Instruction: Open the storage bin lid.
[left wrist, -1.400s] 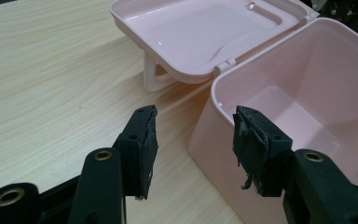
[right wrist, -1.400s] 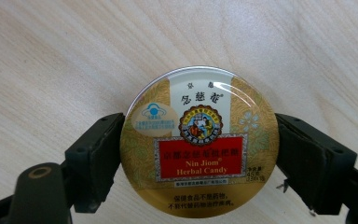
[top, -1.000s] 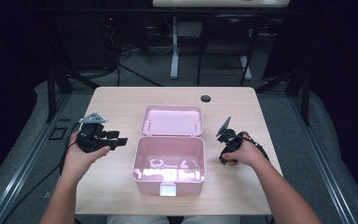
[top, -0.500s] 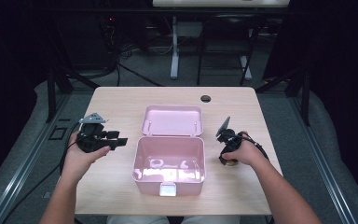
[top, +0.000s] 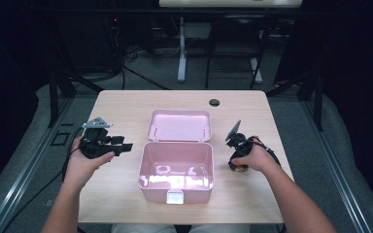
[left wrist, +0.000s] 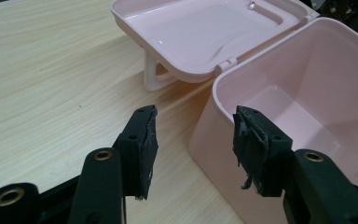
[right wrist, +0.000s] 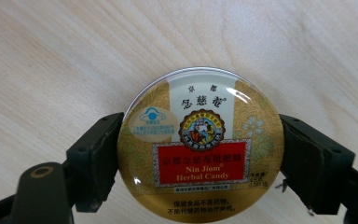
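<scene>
Right gripper view, candy tin (right wrist: 200, 149) flat, label upright

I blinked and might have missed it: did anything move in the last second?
Nothing visibly moved. The right gripper stays closed on the round gold candy tin, the left gripper stays open beside the open pink plastic box.
</scene>
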The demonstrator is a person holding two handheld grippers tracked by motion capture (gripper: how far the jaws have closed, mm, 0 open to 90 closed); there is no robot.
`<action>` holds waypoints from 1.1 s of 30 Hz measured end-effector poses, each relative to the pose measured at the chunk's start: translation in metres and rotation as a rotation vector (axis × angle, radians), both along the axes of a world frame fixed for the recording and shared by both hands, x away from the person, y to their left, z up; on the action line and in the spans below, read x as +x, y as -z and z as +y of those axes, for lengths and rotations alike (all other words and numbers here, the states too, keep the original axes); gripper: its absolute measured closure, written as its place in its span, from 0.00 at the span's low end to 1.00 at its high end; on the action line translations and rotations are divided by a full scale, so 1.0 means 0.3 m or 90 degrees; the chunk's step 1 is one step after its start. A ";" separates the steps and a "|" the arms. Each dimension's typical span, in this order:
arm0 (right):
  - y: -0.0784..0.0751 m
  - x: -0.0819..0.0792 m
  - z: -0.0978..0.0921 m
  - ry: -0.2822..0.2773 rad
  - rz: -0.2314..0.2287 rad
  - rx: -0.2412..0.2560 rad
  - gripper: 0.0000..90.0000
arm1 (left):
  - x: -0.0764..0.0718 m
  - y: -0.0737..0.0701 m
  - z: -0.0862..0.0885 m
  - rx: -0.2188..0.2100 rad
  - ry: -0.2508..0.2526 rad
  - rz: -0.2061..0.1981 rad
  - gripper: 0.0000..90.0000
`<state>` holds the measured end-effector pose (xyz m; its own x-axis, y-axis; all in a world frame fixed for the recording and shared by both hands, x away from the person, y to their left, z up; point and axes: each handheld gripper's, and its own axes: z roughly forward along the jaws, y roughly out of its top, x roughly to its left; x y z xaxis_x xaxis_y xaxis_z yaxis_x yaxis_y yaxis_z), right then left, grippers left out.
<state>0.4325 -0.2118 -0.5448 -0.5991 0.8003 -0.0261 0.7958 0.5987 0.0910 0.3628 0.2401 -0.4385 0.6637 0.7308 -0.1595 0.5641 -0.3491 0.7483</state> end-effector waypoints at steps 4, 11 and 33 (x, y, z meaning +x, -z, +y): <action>-0.027 -0.002 0.002 -0.004 -0.003 0.005 0.22 | 0.000 0.000 -0.001 0.000 0.000 0.000 0.55; -0.085 -0.007 0.016 -0.017 -0.013 0.005 0.22 | -0.001 0.000 0.000 -0.001 0.000 0.000 0.55; -0.301 -0.043 0.036 -0.067 -0.046 0.005 0.22 | 0.001 0.002 0.000 0.001 0.001 0.000 0.55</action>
<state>0.4195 -0.2012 -0.4546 -0.6762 0.7337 -0.0672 0.7200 0.6774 0.1509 0.3630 0.2400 -0.4391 0.6644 0.7303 -0.1592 0.5643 -0.3504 0.7475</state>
